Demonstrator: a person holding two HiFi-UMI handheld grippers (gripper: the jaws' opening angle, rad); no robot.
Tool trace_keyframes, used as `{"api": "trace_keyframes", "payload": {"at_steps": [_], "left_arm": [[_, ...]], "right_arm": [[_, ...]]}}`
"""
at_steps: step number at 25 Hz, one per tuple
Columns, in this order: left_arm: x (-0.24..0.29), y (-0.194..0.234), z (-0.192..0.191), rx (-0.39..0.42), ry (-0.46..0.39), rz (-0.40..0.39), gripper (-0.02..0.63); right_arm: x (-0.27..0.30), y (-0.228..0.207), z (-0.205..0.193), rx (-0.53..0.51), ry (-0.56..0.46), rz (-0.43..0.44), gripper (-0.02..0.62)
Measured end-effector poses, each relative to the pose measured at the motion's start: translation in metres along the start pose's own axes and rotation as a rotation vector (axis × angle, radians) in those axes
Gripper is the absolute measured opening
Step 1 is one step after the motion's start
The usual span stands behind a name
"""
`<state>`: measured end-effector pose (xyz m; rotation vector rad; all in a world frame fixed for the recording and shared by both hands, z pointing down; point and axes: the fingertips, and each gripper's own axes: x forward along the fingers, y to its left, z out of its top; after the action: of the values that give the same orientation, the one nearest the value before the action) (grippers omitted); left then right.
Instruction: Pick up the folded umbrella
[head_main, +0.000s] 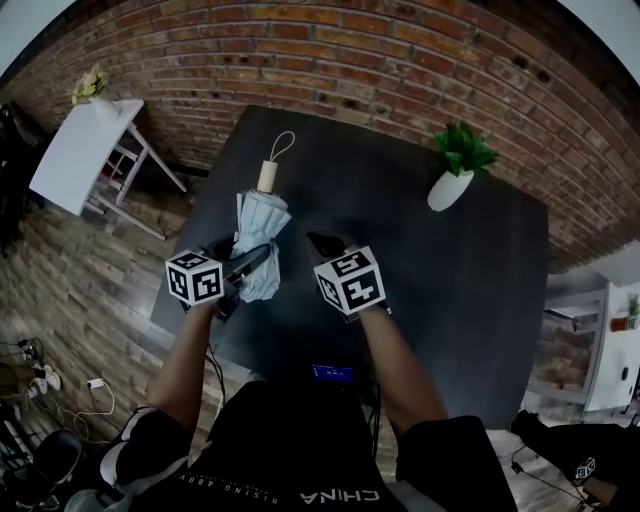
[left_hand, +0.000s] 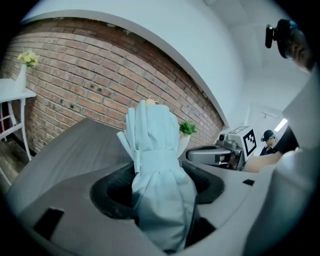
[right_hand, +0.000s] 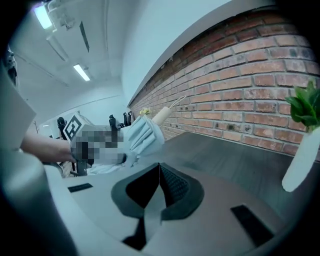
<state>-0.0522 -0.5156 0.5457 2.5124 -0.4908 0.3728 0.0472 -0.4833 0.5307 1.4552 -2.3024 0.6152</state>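
Firstly, in the head view the lower end of the folded pale-blue fabric umbrella is covered by the left gripper, and that view does not settle whether the umbrella rests on the dark rectangular desk. In the right gripper view its tan handle end is tilted upward and appears clear of the desk top. In the left gripper view the handle is almost wholly hidden behind the fabric.

Both forearms reach forward over the near desk edge. The left one angles inward across the umbrella's lower half. The right one points up and left, just beside the umbrella but apart from it.

The left gripper has its black jaws closed on the umbrella, with fabric bunched between the pads. The right gripper has its jaws pressed together with nothing between them. The umbrella lies beyond it to the left.
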Motion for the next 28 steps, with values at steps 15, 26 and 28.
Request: {"api": "trace_keyframes", "payload": {"at_steps": [15,26,28], "left_arm": [[-0.045,-0.075,-0.019,-0.101,-0.265,-0.066,0.296],[-0.079,-0.116,-0.023,-0.127,-0.375,-0.140,0.296],[-0.088,-0.123,-0.021,-0.131,-0.391,-0.167,0.296]], "right_arm": [[-0.061,0.038,-0.021,0.000,-0.073,0.083,0.011],[-0.096,0.055,-0.025,0.006,-0.098,0.027,0.011],[-0.102,0.065,-0.026,0.005,-0.103,0.010,0.011]]}}
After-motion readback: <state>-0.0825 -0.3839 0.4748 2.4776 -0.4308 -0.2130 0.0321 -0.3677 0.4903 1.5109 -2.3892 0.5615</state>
